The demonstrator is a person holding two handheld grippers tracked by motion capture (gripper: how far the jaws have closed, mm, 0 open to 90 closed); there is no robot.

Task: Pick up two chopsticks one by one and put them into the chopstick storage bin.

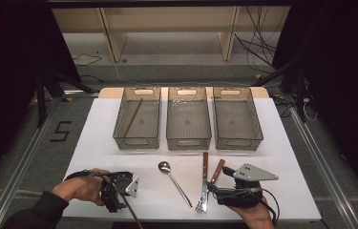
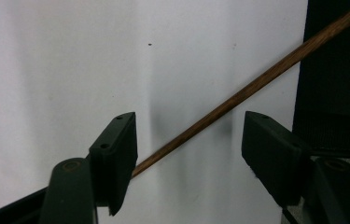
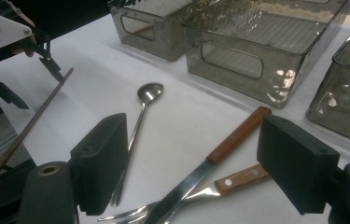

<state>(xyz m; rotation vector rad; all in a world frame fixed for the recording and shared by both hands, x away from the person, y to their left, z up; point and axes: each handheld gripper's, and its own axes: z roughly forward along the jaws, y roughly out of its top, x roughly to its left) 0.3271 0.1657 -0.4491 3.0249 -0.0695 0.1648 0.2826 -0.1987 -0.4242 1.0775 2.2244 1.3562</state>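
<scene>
We see the left gripper (image 2: 189, 154) at the desk's (image 1: 291, 191) near-left edge, jaws part open astride a brown chopstick (image 2: 238, 95), pads not pressing it. The chopstick lies slantwise over that edge. Right gripper (image 3: 193, 175) hangs open above knife (image 3: 210, 161) and fork (image 3: 200, 189), near-right.

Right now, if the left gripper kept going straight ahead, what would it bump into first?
Probably the brown chopstick, lying slantwise between the left gripper's open jaws, then the white table beneath it.

Dim room, dark surround; white table (image 1: 119, 143) lit from above. Soft shadows, glare on 3 bins (image 1: 188, 119). Close jaws blurred.
</scene>
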